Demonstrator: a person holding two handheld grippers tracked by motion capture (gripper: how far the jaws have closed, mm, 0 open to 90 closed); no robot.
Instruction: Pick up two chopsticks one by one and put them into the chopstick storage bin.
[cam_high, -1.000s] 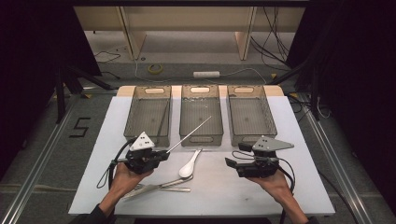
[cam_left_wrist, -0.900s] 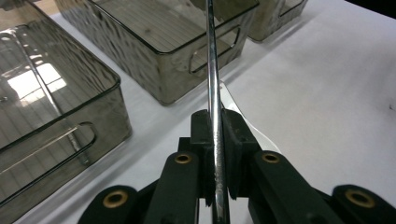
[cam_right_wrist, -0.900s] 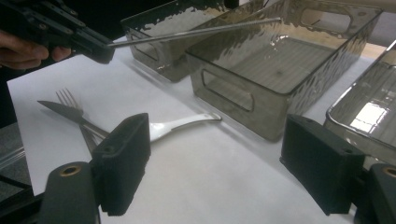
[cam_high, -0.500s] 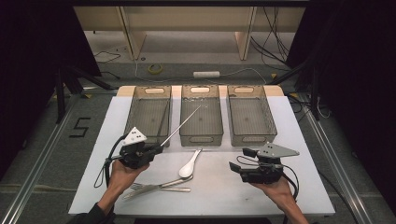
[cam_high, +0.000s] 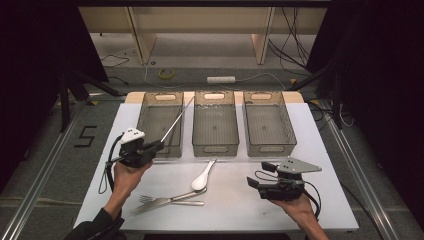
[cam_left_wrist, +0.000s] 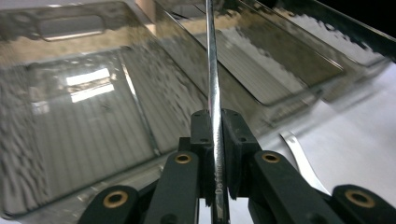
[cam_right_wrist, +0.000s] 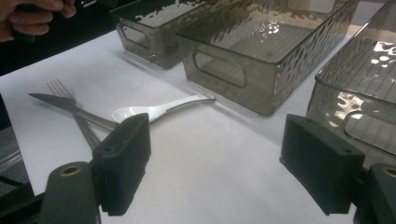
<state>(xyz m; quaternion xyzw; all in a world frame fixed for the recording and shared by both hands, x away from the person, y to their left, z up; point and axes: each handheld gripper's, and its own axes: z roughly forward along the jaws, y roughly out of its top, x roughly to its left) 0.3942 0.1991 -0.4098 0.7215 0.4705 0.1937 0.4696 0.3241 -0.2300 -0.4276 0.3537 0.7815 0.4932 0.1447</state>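
A: What does the left gripper (cam_high: 156, 146) have?

B: Its jaws are clamped on a thin metal chopstick (cam_high: 176, 121), which slants toward one o'clock over the left bin (cam_high: 145, 114).

A: And the right gripper (cam_high: 257, 175)?

B: Jaws wide apart, holding nothing, at five o'clock on the worktop (cam_high: 320, 145).

A: Other cutlery?

B: A white spoon (cam_high: 202, 177), fork (cam_high: 150, 199) and knife (cam_high: 165, 201) lie near six o'clock, between the hands.

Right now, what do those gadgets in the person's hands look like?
Each hand grips black tongs: the left tongs and right tongs both carry a pale grey three-cornered plate on top and trail a looping black cable. Close up, the jaws are blocky black pads on arms with brass-coloured pivot pins. A dark sleeve covers the left forearm.
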